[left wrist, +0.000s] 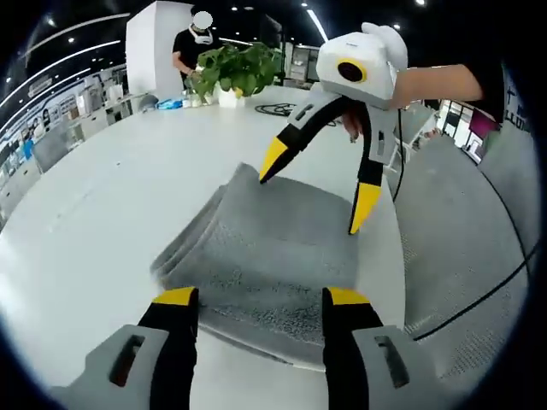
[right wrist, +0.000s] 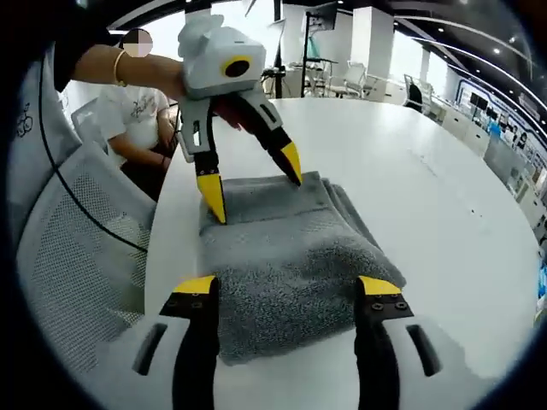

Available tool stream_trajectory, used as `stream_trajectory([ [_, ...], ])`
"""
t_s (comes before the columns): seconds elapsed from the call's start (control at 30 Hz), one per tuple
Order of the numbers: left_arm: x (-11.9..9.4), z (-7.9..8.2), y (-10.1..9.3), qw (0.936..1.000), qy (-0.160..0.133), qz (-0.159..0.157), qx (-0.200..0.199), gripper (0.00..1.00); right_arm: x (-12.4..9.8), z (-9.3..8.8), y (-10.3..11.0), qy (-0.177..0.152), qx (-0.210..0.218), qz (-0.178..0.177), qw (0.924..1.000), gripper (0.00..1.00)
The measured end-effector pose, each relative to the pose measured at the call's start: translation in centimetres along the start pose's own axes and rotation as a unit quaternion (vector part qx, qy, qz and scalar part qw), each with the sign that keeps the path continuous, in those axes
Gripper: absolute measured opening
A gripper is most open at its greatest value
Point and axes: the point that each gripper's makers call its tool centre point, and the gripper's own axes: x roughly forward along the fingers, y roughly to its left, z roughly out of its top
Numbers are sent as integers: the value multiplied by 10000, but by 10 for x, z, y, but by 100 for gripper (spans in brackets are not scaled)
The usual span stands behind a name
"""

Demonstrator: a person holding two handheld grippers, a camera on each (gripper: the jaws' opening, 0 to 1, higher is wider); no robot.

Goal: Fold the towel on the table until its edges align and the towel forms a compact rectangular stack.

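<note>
- A grey terry towel (left wrist: pixel 256 256) lies folded into a thick rectangular stack on the white round table (left wrist: pixel 102 213), near the table edge where a grey mesh chair (right wrist: pixel 77 248) stands.
- In the left gripper view, the left gripper (left wrist: pixel 261 299) with black jaws and yellow tips is at the near short end of the towel. Its jaws stand wide apart, one on each side of the towel end, and they hold nothing.
- In the same view, the right gripper (left wrist: pixel 316 192), white with yellow tips, is over the far end of the towel. Its jaws are spread open; one tip is at the far corner of the towel, but it is not possible to tell if it touches the cloth.
- In the right gripper view, the right gripper (right wrist: pixel 286 290) is open over its end of the towel (right wrist: pixel 291 265), and the left gripper (right wrist: pixel 252 192) is open at the opposite end.
- The layers of the towel show as steps along one long side, so the edges are not fully even.
- A green potted plant (left wrist: pixel 235 73) stands well behind the towel on the table, and a person in a black shirt (left wrist: pixel 192 47) stands behind it.
- A black cable (left wrist: pixel 479 295) hangs beside the table.
</note>
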Motion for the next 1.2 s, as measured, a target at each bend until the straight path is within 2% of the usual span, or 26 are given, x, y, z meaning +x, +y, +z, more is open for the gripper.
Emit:
stream_trajectory([
  [0.03, 1, 0, -4, 10000, 38, -17, 18, 64, 3, -4, -1, 62, 3, 21, 10000, 66],
  [0.1, 4, -6, -1, 9999, 55, -37, 93, 64, 5, -8, -1, 22, 405, 84, 9991, 67],
  [0.2, 7, -9, -1, 10000, 0, -33, 21, 65, 9, -15, -5, -58, 620, 98, 9980, 69],
  [0.3, 8, -11, 0, 9999, -156, -25, -12, 65, 11, -19, -7, -213, 705, 49, 9973, 69],
  [0.4, 11, -12, 2, 9988, -417, 120, 245, 67, 13, -20, -1, -334, 672, -35, 9972, 69],
  [0.47, 10, -12, 0, 9983, -538, 175, 107, 67, 18, -22, -4, -425, 708, -94, 9965, 69],
  [0.6, 11, -12, 1, 9980, -598, 185, 109, 67, 15, -18, -3, -431, 721, -117, 9964, 69],
  [0.63, 8, -3, -7, 9979, -607, 193, 134, 67, 16, -18, -4, -421, 720, -135, 9964, 69],
  [0.73, 7, -1, -9, 9976, -601, 276, 219, 67, 14, -18, -3, -437, 701, -217, 9964, 69],
  [0.83, 4, -5, -1, 9976, -455, 489, 182, 70, 7, -17, -3, -444, 873, -329, 9946, 70],
  [0.9, -3, -2, 1, 9966, -436, 692, -58, 74, -1, -15, -3, -505, 971, -382, 9933, 68],
  [0.97, -9, -7, 8, 9942, -457, 926, -284, 79, -7, -16, -4, -550, 1053, -509, 9916, 68],
  [1.03, -14, -10, 4, 9948, -429, 878, -285, 80, -14, -18, -3, -552, 1157, -596, 9900, 70],
  [1.13, -28, -9, -5, 9937, -431, 1004, -250, 81, -28, -26, -3, -639, 1398, -845, 9845, 75],
  [1.2, -37, -8, -9, 9918, -543, 1102, -341, 83, -40, -27, -4, -774, 1635, -1069, 9777, 80],
])
